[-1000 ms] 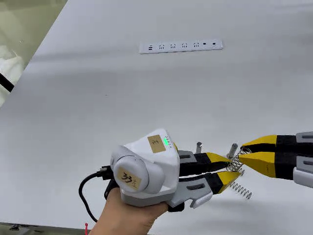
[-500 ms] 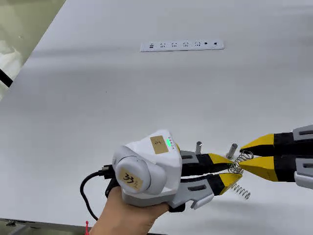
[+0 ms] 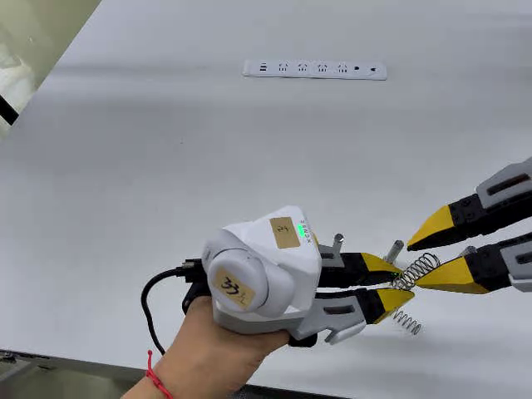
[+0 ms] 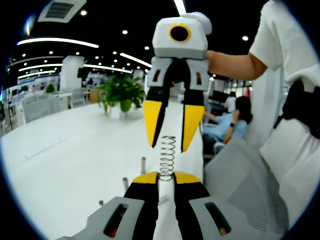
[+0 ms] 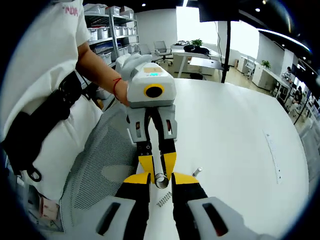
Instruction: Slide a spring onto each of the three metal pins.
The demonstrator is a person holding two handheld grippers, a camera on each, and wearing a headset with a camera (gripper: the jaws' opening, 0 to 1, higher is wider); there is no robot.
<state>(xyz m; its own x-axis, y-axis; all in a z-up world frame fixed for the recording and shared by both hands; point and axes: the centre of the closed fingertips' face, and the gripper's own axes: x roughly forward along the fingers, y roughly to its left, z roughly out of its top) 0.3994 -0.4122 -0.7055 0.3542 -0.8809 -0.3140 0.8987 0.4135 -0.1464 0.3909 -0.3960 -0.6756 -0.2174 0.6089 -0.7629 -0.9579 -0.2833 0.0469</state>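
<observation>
A thin steel spring hangs in the air between the two grippers. My left gripper, held in a hand at the bottom, is shut on its near end. In the left gripper view the spring rises from my left gripper into the spread yellow jaws of the right gripper. My right gripper is open around the far end, without pinching it. Two short metal pins stand upright on the white table just behind. A second spring lies flat on the table below the jaws.
A white power strip lies far back on the table. The table's left edge runs diagonally at the upper left. In the right gripper view a mesh chair and the person's body stand beside the table.
The right gripper's jaws have spread apart and let go of the spring, which now stays in the left gripper. The head camera has shifted a little.
</observation>
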